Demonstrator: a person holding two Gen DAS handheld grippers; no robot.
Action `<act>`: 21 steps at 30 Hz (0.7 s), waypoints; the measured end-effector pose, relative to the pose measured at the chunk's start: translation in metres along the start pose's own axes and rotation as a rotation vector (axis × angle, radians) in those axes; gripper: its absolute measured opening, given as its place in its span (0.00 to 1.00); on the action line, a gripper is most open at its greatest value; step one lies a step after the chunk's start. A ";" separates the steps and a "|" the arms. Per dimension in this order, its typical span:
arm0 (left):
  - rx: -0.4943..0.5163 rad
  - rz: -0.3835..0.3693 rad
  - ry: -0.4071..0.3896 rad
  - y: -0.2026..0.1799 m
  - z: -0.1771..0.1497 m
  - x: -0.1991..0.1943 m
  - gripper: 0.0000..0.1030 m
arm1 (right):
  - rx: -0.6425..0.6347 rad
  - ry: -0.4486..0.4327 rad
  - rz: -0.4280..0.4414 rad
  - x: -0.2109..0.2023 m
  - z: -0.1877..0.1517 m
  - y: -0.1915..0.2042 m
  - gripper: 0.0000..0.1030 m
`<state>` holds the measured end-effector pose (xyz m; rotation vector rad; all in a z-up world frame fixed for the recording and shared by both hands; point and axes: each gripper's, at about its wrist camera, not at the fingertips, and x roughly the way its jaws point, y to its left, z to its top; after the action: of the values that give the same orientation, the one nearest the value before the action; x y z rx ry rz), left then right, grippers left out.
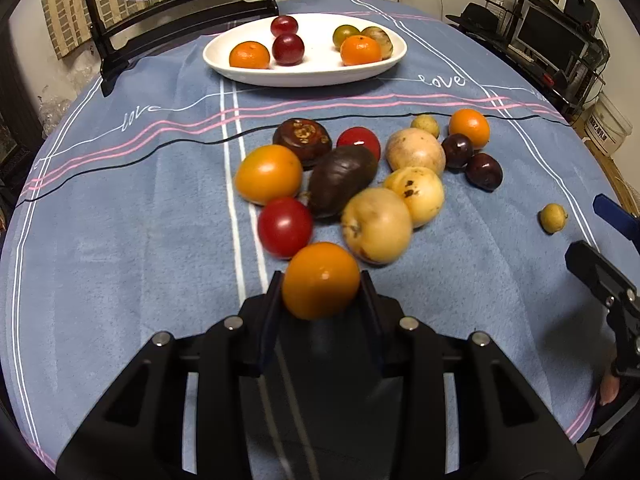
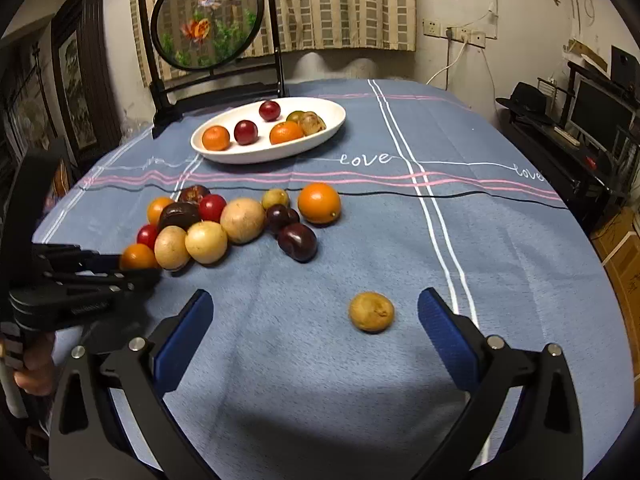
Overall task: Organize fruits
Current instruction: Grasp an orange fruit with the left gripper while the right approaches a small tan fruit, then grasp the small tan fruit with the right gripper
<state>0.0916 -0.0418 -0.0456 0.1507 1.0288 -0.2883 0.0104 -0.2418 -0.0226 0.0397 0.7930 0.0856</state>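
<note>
While six fruits lie in the plate at upper centre, the left gripper clamps an orange, the right gripper gapes empty, and the pile remains.

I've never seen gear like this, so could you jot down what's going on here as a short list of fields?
setting: table under a blue cloth
plate: white, holds six fruits
pile: loose mixed fruits on the cloth
left tool: shut on an orange at the pile's near edge
right tool: open, empty
small brown fruit: alone on the cloth, between the right tool's fingers, untouched
</note>
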 end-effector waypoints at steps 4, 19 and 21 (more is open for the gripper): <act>-0.018 -0.004 -0.013 0.008 -0.004 -0.006 0.36 | -0.033 0.050 -0.023 0.005 -0.003 -0.005 0.99; -0.054 -0.014 -0.016 0.025 -0.014 -0.011 0.36 | 0.001 0.149 -0.110 0.030 -0.005 -0.024 0.99; -0.055 -0.016 -0.015 0.025 -0.015 -0.010 0.36 | 0.009 0.148 -0.115 0.029 -0.005 -0.027 0.99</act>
<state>0.0820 -0.0125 -0.0447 0.0907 1.0229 -0.2746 0.0288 -0.2664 -0.0484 -0.0033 0.9417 -0.0241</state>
